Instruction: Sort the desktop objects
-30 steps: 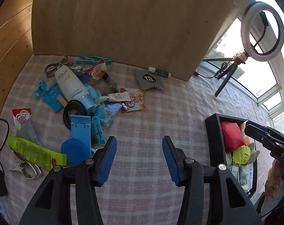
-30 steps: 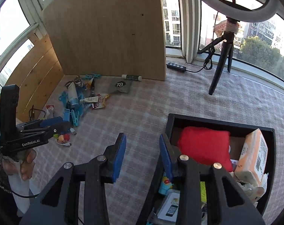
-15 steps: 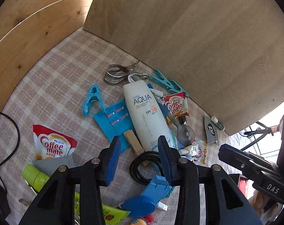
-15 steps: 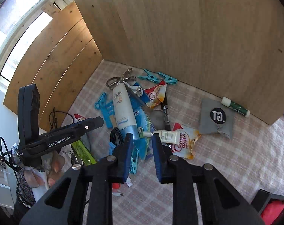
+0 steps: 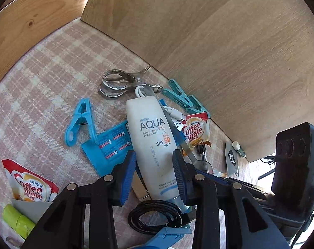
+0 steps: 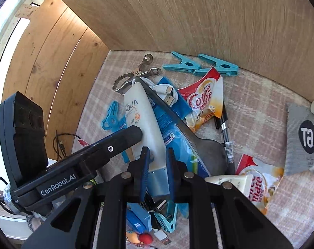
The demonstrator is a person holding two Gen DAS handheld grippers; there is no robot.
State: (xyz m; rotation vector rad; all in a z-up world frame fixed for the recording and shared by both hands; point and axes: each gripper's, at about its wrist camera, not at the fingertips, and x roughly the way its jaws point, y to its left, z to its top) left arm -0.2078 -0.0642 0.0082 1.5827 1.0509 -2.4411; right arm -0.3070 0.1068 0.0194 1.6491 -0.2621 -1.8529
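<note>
A white AQUA sunscreen tube (image 5: 150, 137) lies in a pile of small items on the checked cloth; it also shows in the right wrist view (image 6: 144, 124). My left gripper (image 5: 153, 178) is open, its blue pads on either side of the tube's lower half, and I cannot tell whether they touch it. My right gripper (image 6: 157, 172) is open with a narrower gap, its pads either side of the tube's cap end. A metal spoon (image 6: 206, 151) lies across the pile beside the tube.
Around the tube lie blue clothes pegs (image 5: 80, 120), teal pegs (image 6: 200, 66), Coffee mate sachets (image 5: 196, 130), a metal clip (image 5: 117, 83), a white USB cable (image 6: 165, 91), a black pen (image 6: 224, 124), a coiled black cable (image 5: 155, 215), a grey pouch (image 6: 304, 141). Wooden boards (image 5: 219, 41) wall the back and left.
Both grippers have moved from the open cloth and the black box down to the pile, and now straddle the sunscreen tube. Both gaps have narrowed.
</note>
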